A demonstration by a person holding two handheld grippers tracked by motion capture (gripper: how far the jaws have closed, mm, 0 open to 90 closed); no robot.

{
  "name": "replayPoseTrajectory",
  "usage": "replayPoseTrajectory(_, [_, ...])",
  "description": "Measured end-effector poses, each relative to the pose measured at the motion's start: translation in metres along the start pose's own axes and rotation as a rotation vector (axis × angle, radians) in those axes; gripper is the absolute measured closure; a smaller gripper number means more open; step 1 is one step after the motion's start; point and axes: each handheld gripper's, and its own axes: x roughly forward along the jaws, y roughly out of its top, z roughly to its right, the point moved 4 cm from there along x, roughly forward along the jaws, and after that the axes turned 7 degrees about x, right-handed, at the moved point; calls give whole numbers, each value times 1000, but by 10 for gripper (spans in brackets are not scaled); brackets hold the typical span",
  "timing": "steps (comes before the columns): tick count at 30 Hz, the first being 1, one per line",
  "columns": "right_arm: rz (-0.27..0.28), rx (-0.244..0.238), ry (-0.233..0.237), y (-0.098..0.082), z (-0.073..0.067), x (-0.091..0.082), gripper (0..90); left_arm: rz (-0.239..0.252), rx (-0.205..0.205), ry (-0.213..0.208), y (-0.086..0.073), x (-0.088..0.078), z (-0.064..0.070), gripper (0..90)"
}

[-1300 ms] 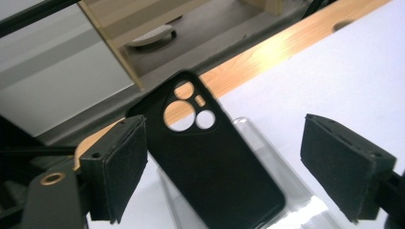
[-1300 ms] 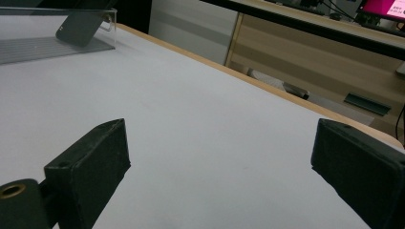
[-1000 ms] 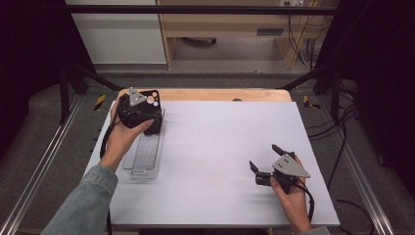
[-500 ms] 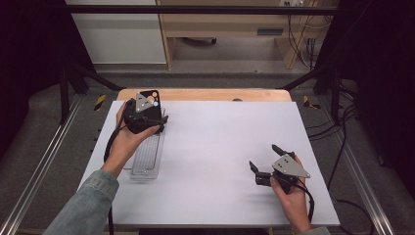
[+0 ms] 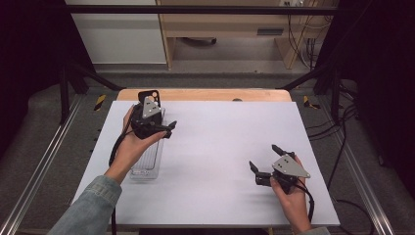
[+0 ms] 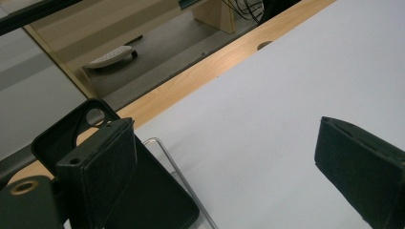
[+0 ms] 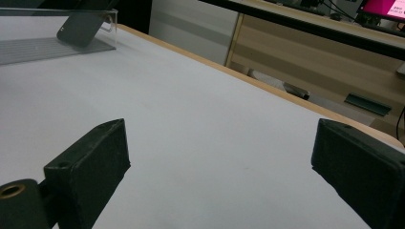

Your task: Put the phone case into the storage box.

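A black phone case point(image 5: 148, 94) leans at the far end of a clear plastic tray point(image 5: 146, 164) on the left of the white table point(image 5: 220, 132). My left gripper point(image 5: 168, 129) hovers over the tray with its jaws pointing right, open and empty. In the left gripper view the case point(image 6: 157, 191) with its camera hole lies behind the left jaw, against the tray rim point(image 6: 168, 155). My right gripper point(image 5: 264, 157) rests near the front right, open with nothing between its jaws. In the right gripper view, the tray point(image 7: 43, 47) and case point(image 7: 81, 26) are far off.
A wooden strip point(image 5: 205, 94) runs along the table's far edge. Beyond it stand a wooden bench point(image 5: 225, 24) and loose cables point(image 5: 303, 39). Metal rails point(image 5: 44, 161) flank the table on both sides.
My left gripper has drawn back from the case and swung its jaws from pointing away to pointing right. The case stays at the tray's far end. The right gripper has not moved.
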Motion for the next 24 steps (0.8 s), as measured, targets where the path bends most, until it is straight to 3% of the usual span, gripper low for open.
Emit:
replayPoseTrajectory(18, [-1,1,1,0,0,0,59,29,31,-55,11,-7,28,59])
replayPoseTrajectory(24, [0,2,1,0,0,0,58,33,59,-71,13,-10,38,57])
